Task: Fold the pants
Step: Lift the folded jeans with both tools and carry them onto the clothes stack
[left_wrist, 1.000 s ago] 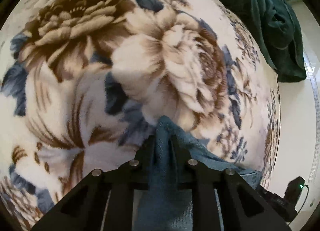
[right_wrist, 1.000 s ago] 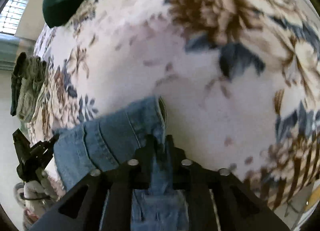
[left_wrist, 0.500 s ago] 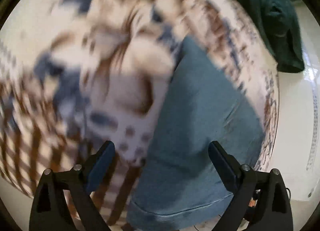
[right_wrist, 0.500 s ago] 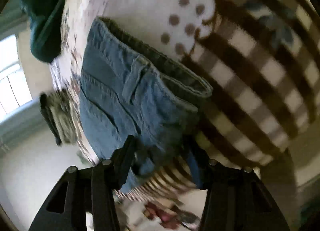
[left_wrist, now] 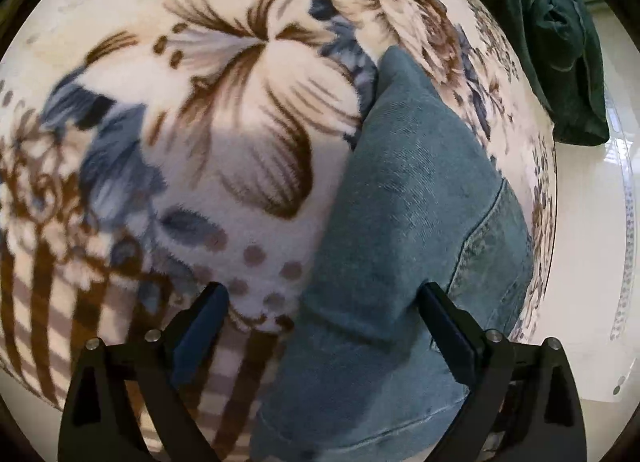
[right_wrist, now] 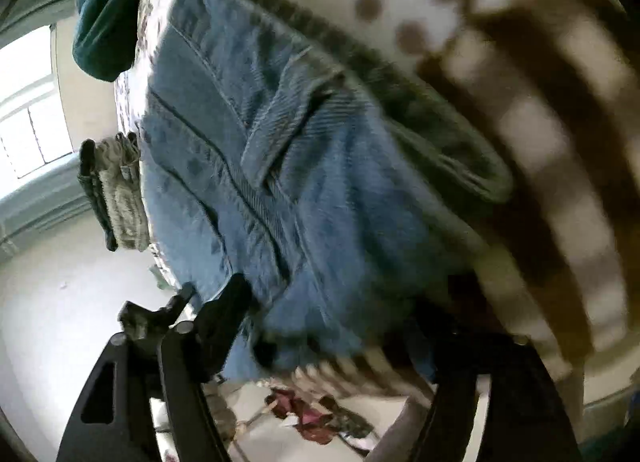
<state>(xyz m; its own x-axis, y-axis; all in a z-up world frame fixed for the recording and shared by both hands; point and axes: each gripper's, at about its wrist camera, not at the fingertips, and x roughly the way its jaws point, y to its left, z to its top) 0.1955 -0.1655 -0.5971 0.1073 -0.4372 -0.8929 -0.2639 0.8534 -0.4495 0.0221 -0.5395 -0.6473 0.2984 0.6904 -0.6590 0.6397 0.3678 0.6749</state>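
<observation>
Folded blue denim pants (left_wrist: pixel 400 246) lie on a fleecy cream blanket with brown and blue flowers (left_wrist: pixel 224 110). The left gripper (left_wrist: pixel 322 314) and the right gripper (right_wrist: pixel 332 314) both hang over them, jaws spread wide and gripping nothing.

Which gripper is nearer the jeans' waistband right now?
Right. The right gripper is open at the jeans' waistband end. The left gripper is open over their plain folded end; no waistband shows there.
</observation>
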